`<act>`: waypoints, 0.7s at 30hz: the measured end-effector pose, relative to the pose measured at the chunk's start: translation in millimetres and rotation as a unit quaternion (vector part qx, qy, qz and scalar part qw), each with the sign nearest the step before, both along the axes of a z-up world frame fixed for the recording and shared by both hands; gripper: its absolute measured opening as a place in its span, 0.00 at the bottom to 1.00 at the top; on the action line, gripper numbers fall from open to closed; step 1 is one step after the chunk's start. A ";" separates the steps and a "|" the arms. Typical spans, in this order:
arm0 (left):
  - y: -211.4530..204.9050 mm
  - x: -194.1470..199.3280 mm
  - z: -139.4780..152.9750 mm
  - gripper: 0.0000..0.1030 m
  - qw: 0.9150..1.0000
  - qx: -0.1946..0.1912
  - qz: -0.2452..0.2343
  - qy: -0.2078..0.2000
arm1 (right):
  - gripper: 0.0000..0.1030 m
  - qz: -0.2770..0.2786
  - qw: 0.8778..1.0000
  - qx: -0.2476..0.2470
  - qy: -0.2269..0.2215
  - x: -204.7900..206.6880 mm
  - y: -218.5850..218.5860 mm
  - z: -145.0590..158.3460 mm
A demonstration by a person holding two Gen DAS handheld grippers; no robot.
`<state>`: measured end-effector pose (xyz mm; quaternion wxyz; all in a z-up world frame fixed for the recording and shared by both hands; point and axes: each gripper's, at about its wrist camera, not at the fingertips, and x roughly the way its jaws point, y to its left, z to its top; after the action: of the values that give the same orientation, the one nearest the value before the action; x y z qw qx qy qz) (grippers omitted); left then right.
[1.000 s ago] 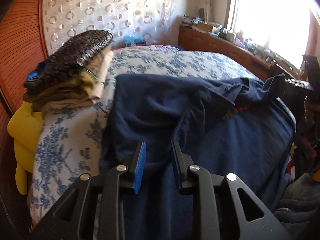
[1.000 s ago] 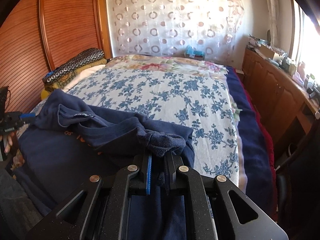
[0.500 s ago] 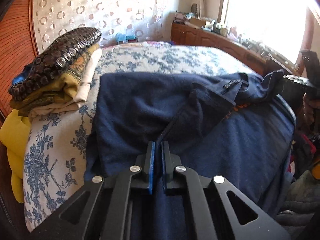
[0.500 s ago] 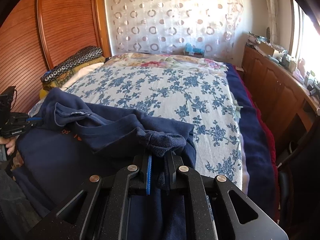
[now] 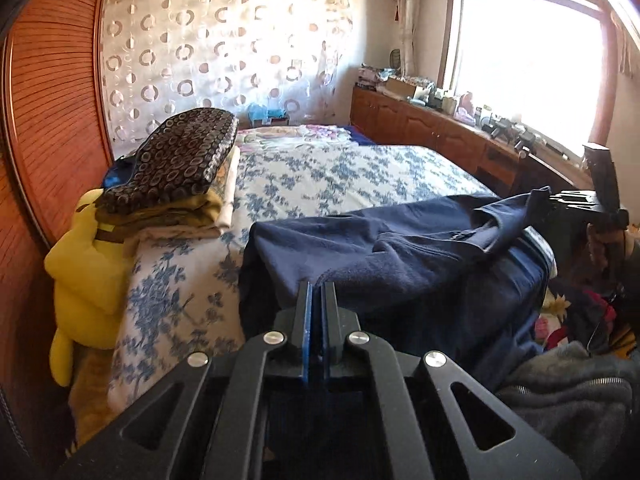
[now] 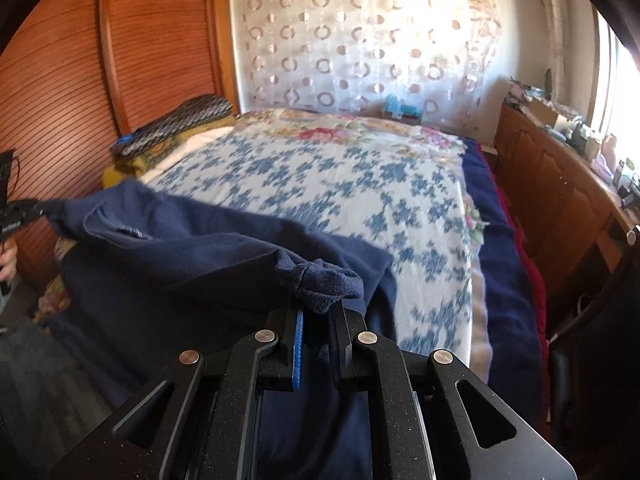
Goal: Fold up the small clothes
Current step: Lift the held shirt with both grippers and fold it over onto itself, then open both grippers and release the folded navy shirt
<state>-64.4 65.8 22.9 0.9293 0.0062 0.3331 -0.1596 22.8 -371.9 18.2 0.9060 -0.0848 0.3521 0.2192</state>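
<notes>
Both grippers, left (image 5: 316,292) and right (image 6: 318,312), clench the garment (image 5: 400,264), so carry its held edge evenly toward the bed's (image 6: 340,184) far edge.

The garment (image 5: 400,264) is plain navy blue. The bedspread (image 6: 340,184) is white with a blue flower print, and the blanket (image 6: 500,272) under it is dark blue. The folded pile (image 5: 180,168) has a black top layer patterned with small rings over mustard-yellow cloth. The plush toy (image 5: 84,272) is yellow. The curtain (image 6: 360,40) is sheer white with circles. The wardrobe (image 6: 60,80) is reddish-brown wood
</notes>
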 end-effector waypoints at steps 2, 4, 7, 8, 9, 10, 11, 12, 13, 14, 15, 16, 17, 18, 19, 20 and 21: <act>0.4 -1.8 -4.8 0.03 1.000 0.003 -0.002 0.010 | 0.07 0.004 1.000 -0.003 0.012 -8.9 0.5 -4.2; 1.5 -1.6 -8.3 0.06 1.000 0.002 -0.002 0.014 | 0.07 0.005 1.000 -0.010 0.023 -15.8 1.7 -12.7; 4.6 1.8 -11.7 0.16 1.000 0.001 0.007 0.016 | 0.08 0.000 0.999 -0.024 0.034 -20.6 2.8 -25.8; 6.1 3.7 -12.2 0.19 1.000 0.001 0.010 0.017 | 0.13 -0.007 0.999 -0.027 0.038 -20.1 2.1 -29.1; 6.2 3.9 -12.2 0.22 1.000 0.002 0.012 0.016 | 0.18 -0.013 0.999 -0.030 0.038 -19.5 0.5 -30.7; 6.6 6.0 -12.8 0.23 1.000 0.006 0.015 0.017 | 0.20 -0.021 0.999 -0.029 0.037 -18.4 -2.6 -30.8; 6.5 8.2 -13.4 0.25 1.000 0.011 0.017 0.017 | 0.26 -0.026 0.999 -0.025 0.035 -17.2 -5.3 -29.2; 6.1 9.2 -13.4 0.28 1.000 0.013 0.018 0.016 | 0.35 -0.032 0.999 -0.021 0.032 -16.9 -8.5 -26.5; 5.6 11.2 -14.0 0.30 1.000 0.016 0.019 0.015 | 0.40 -0.037 0.999 -0.018 0.028 -16.3 -11.2 -23.6; 5.3 13.0 -14.4 0.33 1.000 0.016 0.020 0.016 | 0.44 -0.041 0.999 -0.014 0.021 -15.6 -14.2 -18.9; 5.3 14.6 -14.5 0.35 1.000 0.016 0.020 0.015 | 0.45 -0.042 0.999 -0.012 0.016 -15.5 -15.5 -14.9; 5.2 16.5 -14.8 0.35 1.000 0.015 0.022 0.014 | 0.45 -0.043 0.999 -0.011 0.012 -15.2 -15.8 -11.8; 5.4 19.9 -15.5 0.36 1.000 0.013 0.024 0.015 | 0.47 -0.043 0.999 -0.011 0.006 -14.5 -16.3 -8.0; 5.3 23.0 -16.0 0.37 1.000 0.012 0.025 0.015 | 0.50 -0.043 0.999 -0.010 0.000 -13.9 -16.6 -5.6; 5.3 25.1 -15.9 0.37 0.999 0.013 0.027 0.015 | 0.52 -0.044 0.999 -0.010 -0.004 -12.3 -16.1 -3.4; 6.0 29.9 -17.2 0.38 0.999 0.013 0.029 0.016 | 0.55 -0.046 0.999 -0.011 -0.009 -9.5 -15.6 -1.1; 6.4 33.8 -18.7 0.39 0.999 0.014 0.030 0.018 | 0.58 -0.047 0.999 -0.011 -0.011 -7.0 -15.2 0.3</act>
<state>-30.6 72.2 4.2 0.9273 0.0063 0.3522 -0.1268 15.7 -387.1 18.5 0.9181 -0.0810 0.3480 0.1716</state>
